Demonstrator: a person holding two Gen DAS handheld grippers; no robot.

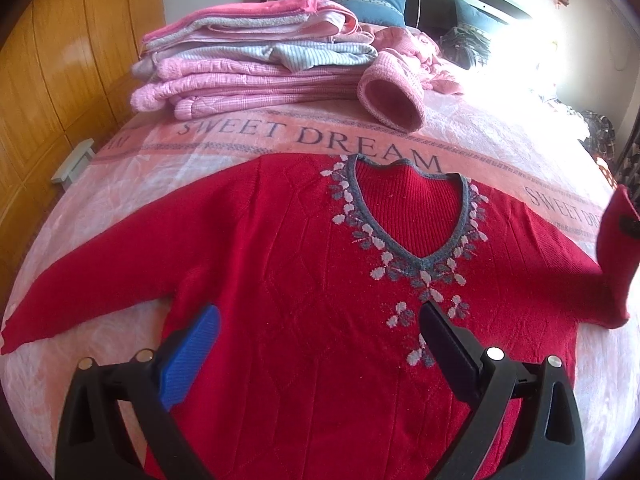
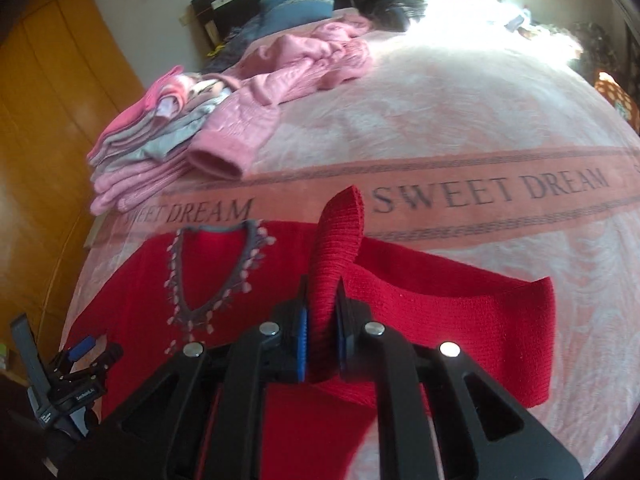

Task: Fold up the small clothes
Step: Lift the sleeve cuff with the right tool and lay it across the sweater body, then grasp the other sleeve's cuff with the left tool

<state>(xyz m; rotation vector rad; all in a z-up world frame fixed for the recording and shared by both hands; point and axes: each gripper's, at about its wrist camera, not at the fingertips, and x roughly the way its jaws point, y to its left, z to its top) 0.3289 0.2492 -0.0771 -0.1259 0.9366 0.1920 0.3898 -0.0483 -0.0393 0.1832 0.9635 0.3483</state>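
**Red sweater lying flat on the bed, one sleeve pinched and lifted**

A bed [image 1: 500,136] is filling both views, its pink blanket [image 2: 460,128] printed with "SWEET DREAM" in dark letters. The red sweater [image 1: 288,264] is lying front-up across the near part of that blanket, its grey V-neck trimmed with pale and grey leaf shapes. One sleeve is stretching flat to the left of the left wrist view; the other sleeve [image 2: 336,256] is standing up off the blanket.

Farther up the bed, a stack of folded pink and grey clothes [image 1: 256,60] is sitting near the wooden wardrobe [image 1: 60,80], with a loose pink garment [image 2: 304,64] sprawling beside it and blue pillows [image 1: 368,4] resting against the headboard.

The right hand-held gripper [image 2: 322,332] is clenching the raised sleeve between its blue pads. The left hand-held gripper [image 1: 320,344] is hovering over the sweater's body with its fingers spread wide and nothing between them.
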